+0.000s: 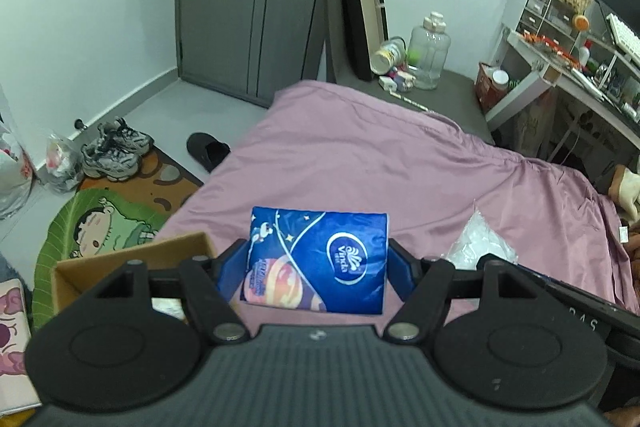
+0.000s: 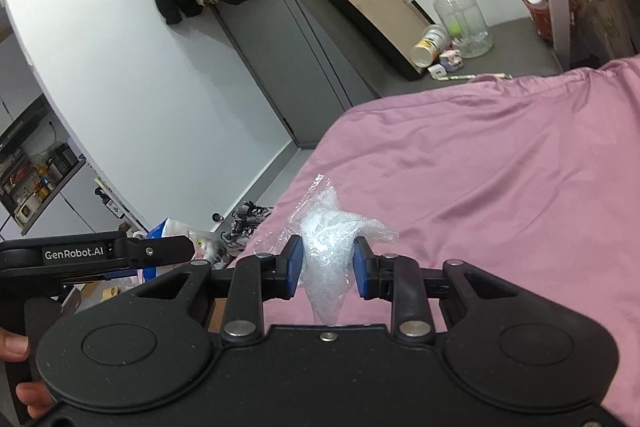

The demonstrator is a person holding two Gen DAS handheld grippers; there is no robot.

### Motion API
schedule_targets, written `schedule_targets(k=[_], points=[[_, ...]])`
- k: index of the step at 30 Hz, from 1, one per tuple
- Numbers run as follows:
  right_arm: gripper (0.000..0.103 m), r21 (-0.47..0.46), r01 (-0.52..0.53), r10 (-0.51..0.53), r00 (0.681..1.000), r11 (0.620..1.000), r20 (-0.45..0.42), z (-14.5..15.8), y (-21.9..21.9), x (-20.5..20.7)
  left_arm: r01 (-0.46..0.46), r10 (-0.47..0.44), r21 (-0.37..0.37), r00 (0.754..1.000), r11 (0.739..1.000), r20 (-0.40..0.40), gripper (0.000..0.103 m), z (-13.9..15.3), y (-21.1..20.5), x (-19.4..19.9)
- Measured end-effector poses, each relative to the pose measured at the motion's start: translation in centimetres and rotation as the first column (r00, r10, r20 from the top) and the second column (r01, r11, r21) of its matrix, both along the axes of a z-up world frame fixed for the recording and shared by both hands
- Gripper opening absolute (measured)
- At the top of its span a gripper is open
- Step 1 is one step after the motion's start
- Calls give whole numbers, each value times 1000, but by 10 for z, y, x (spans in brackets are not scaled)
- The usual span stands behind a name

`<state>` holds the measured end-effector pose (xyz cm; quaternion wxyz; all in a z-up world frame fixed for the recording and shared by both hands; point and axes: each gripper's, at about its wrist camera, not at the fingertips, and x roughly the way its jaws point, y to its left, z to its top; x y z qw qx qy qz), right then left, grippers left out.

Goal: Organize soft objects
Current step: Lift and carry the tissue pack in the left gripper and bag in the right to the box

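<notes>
A blue tissue pack [image 1: 320, 259] with a planet print is clamped between the blue pads of my left gripper [image 1: 316, 267], lifted above the pink bedsheet [image 1: 360, 155]. My right gripper [image 2: 327, 265] is shut on a crumpled clear plastic bag [image 2: 326, 247], whose pinched white bulk hangs between the pads over the bedsheet [image 2: 500, 179]. The same plastic bag [image 1: 480, 243] shows at the right in the left wrist view, beside the right gripper's black body. An open cardboard box [image 1: 132, 263] sits low at the left, just beside the left finger.
Sneakers [image 1: 116, 151], a black slipper [image 1: 208, 149] and a cartoon floor mat [image 1: 100, 227] lie on the floor left of the bed. A large clear water jug [image 1: 428, 51], a tin and small items stand on the grey ledge beyond the bed. A cluttered desk [image 1: 580, 67] is at the right.
</notes>
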<state>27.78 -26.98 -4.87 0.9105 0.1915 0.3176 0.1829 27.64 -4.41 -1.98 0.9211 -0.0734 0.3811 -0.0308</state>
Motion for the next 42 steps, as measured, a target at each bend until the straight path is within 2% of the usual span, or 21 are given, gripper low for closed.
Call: schedule_targets(k=[12, 25, 35, 42], points=[[27, -20, -7, 8, 999, 1000, 50, 14, 28, -23, -41, 42, -41, 998, 998, 35, 70, 3, 39, -27], [27, -29, -16, 18, 996, 999, 87, 24, 59, -44, -95, 92, -133, 995, 987, -26, 71, -35, 83, -54], [27, -72, -53, 59, 994, 996, 89, 25, 87, -50, -129, 128, -155, 992, 979, -18, 71, -45, 119, -52], [27, -93, -75, 81, 995, 993, 64, 16, 104, -49, -122, 121, -188, 993, 975, -18, 71, -59, 129, -44]])
